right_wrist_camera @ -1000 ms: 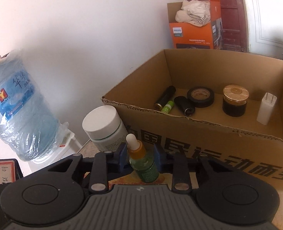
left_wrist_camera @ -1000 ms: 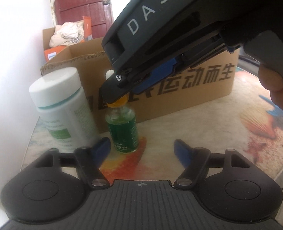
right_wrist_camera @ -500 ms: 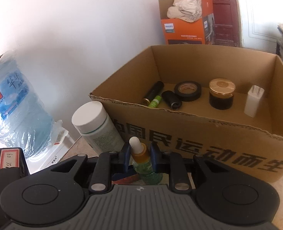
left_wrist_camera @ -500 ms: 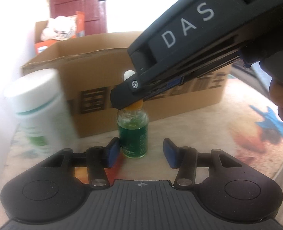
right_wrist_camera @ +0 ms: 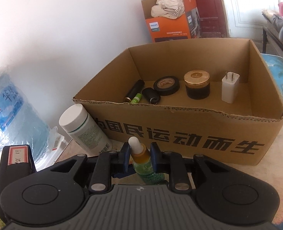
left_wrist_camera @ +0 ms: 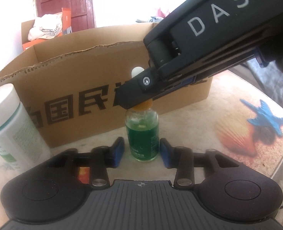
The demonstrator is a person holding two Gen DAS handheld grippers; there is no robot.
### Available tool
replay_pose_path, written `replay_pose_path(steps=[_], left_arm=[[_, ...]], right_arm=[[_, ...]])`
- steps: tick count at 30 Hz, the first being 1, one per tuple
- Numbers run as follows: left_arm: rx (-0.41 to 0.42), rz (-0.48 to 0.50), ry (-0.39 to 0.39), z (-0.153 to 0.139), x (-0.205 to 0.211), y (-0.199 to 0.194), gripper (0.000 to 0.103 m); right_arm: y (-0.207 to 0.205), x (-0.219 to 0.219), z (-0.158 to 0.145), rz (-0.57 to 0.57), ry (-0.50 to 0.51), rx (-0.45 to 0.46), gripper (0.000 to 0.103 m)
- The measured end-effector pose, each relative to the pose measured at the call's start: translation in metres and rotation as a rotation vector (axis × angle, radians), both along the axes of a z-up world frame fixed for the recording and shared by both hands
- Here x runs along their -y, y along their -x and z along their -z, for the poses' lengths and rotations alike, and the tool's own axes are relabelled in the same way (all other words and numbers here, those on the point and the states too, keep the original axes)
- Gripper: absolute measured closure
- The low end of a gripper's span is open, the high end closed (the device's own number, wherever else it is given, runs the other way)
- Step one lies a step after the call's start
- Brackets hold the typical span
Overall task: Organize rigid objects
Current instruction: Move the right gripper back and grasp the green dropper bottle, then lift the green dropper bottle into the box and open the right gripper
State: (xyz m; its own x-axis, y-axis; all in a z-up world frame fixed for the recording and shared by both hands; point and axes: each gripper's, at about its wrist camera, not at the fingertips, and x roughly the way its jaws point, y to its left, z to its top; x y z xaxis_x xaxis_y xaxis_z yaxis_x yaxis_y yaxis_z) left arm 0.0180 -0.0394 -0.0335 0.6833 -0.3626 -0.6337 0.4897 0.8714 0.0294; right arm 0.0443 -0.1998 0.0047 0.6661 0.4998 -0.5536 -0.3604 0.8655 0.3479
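Against the white wall, a cardboard box [right_wrist_camera: 179, 130] sits on the table [left_wrist_camera: 237, 115], holding small items (tape, jar, charger). Just before it stands the dropper bottle [left_wrist_camera: 142, 134]. The right gripper [right_wrist_camera: 140, 154] is clamped on its neck, while the left gripper's [left_wrist_camera: 142, 152] jaws are closing around its base, not yet touching.

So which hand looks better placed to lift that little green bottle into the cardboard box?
The right. Its hand-held gripper already clamps the green dropper bottle at the orange neck, facing the open cardboard box. The left hand-held gripper is closing around the bottle's base, pads not yet touching.

Green dropper bottle [left_wrist_camera: 142, 134], brown black-lettered box [left_wrist_camera: 87, 88].
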Motion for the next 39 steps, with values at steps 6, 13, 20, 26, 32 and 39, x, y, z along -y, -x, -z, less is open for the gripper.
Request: replay_pose_path(steps=[6,13,20,26,32,39], left_arm=[[-0.041,-0.020,0.008,-0.005,0.008,-0.008,0.072],[-0.078,-0.015,0.017,-0.008,0.018,-0.013,0.072],[-0.086,-0.003,0.011,-0.006,0.027,-0.012,0.072],[-0.083,-0.001,-0.004,-0.003,0.031,-0.014,0.072],[-0.075,0.004,-0.013,0.001,0.037,-0.015,0.072],[-0.066,0.009,-0.013,0.003,0.040,-0.017,0.072]], right_arm=[[0.002,0.004,0.000,0.007,-0.013,-0.017,0.078],[0.012,0.017,-0.002,0.036,-0.016,-0.031,0.078],[0.015,0.026,-0.003,0.047,-0.005,-0.030,0.078],[0.012,0.027,0.000,0.044,-0.009,-0.037,0.078],[0.011,0.029,0.000,0.041,-0.017,-0.040,0.078],[0.011,0.029,0.000,0.046,-0.019,-0.042,0.078]])
